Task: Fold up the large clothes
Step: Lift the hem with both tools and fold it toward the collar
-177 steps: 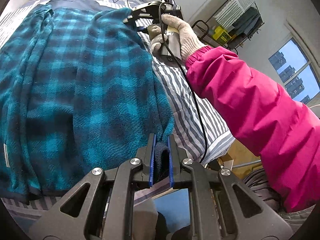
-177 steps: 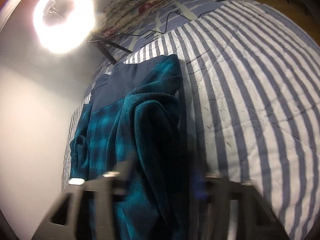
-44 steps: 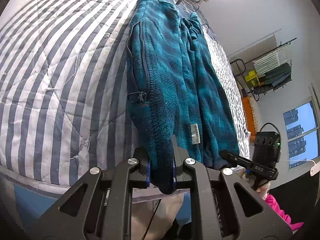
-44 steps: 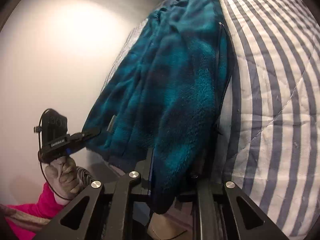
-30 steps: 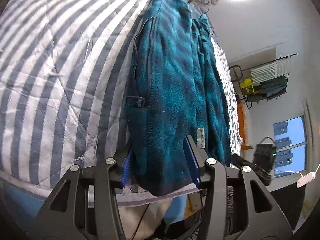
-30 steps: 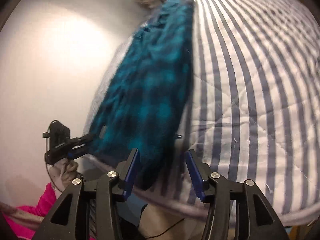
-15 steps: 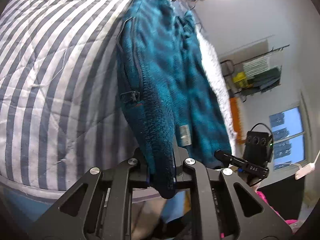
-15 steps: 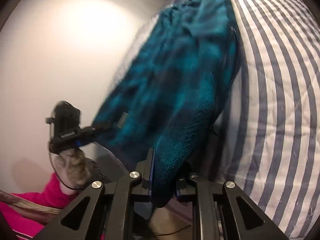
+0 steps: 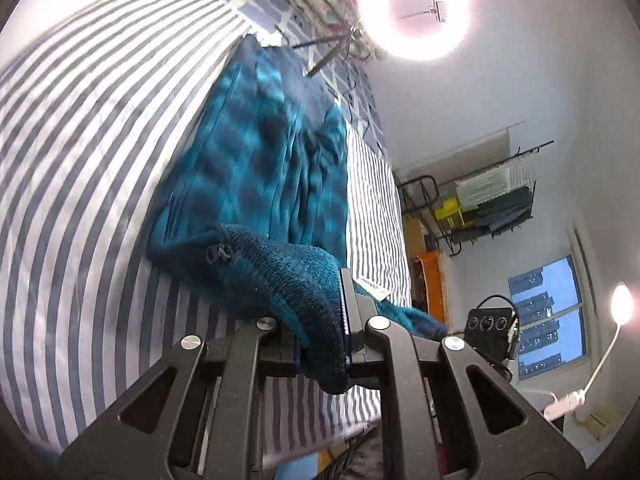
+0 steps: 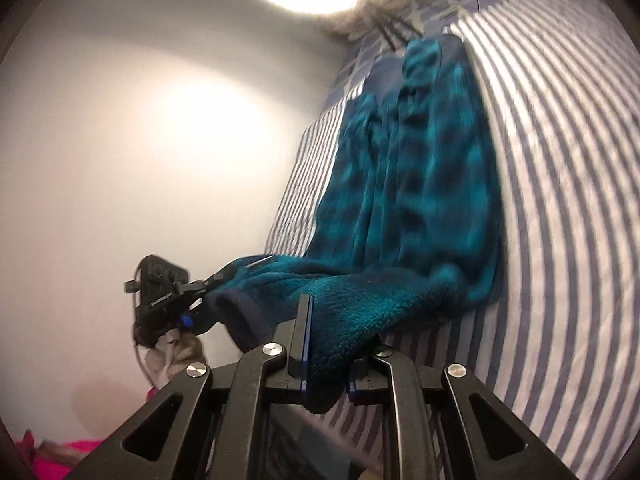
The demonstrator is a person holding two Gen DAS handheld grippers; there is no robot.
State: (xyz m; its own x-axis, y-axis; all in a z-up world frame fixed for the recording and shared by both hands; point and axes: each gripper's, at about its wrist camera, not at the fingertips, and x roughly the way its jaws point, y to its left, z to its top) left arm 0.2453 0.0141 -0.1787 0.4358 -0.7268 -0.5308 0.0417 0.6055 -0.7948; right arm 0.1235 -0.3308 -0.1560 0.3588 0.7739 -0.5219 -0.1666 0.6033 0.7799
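The left hand-held gripper (image 9: 322, 344) has just been closing and now pinches a thick wad of the teal plaid fleece jacket (image 9: 256, 184) at its near hem; the right hand-held gripper (image 10: 326, 372) has done the same at the hem's other corner, with pile bulging out around both sets of pads. Between the two grips the hem is raised off the striped bed quilt (image 9: 80, 200), while the rest of the jacket lies lengthwise along the bed towards the ring light (image 9: 414, 8).

The likeliest trouble is the bite itself. Each gripper seems to hold several layers of slippery, springy fleece close to the edge, so an inner layer could slide free as the hem is carried forward, leaving the fold lopsided. If one hand travels faster or higher than the other, the fold line would probably run askew. The zipper pull (image 9: 218, 252) hangs near the left grip and could snag or bunch the cloth. Dragging instead of lifting could pull the whole jacket along the quilt.
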